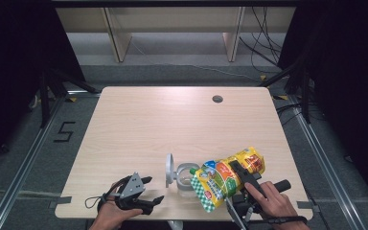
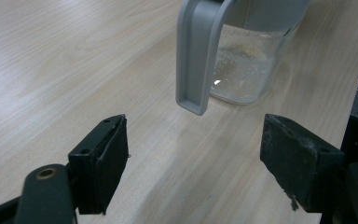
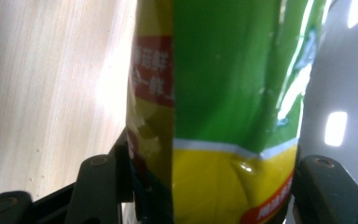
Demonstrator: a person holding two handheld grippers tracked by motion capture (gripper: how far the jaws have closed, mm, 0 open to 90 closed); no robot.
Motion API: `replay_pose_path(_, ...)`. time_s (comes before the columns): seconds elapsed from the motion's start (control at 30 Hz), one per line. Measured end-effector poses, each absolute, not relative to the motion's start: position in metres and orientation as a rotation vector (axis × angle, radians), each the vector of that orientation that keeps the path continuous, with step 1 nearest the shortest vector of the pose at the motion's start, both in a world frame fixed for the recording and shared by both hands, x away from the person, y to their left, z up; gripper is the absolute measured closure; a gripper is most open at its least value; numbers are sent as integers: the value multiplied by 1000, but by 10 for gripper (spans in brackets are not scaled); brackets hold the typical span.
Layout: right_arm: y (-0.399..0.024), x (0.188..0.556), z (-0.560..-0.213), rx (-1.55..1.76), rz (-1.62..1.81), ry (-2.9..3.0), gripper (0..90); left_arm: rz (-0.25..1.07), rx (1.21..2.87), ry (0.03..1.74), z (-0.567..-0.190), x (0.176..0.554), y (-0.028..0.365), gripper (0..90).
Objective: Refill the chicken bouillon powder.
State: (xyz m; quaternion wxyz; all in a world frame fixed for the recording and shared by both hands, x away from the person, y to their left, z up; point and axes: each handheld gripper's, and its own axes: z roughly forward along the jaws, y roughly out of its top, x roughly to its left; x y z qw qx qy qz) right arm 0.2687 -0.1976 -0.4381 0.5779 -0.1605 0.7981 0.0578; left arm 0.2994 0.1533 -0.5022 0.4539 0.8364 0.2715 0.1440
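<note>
right gripper [image 1: 237, 178] tilts a pouch [image 1: 227, 178] over the jar [image 1: 186, 178], fingers clamping it; left gripper [image 1: 154, 190] rests wide-fingered near the wooden counter's [image 1: 172, 120] front edge.

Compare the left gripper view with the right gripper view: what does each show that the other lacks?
Left gripper view: the clear jar with its grey flip lid hanging open, ahead of the left gripper, whose jaws stand wide apart with nothing between them.

Right gripper view: the yellow and green pouch clamped between the jaws of the right gripper.

Both: the light wooden table underneath.
</note>
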Motion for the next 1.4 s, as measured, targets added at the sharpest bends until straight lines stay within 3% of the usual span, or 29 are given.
replay_pose_path(0.43, -193, 275, -429, -574, 34, 1823, 467, 354, 2064, 686, -503, 299, 153, 231)
replay_pose_path(1.4, -188, 278, -416, -657, -72, 1805, 488, 364, 2073, 672, -503, 300, 154, 231)
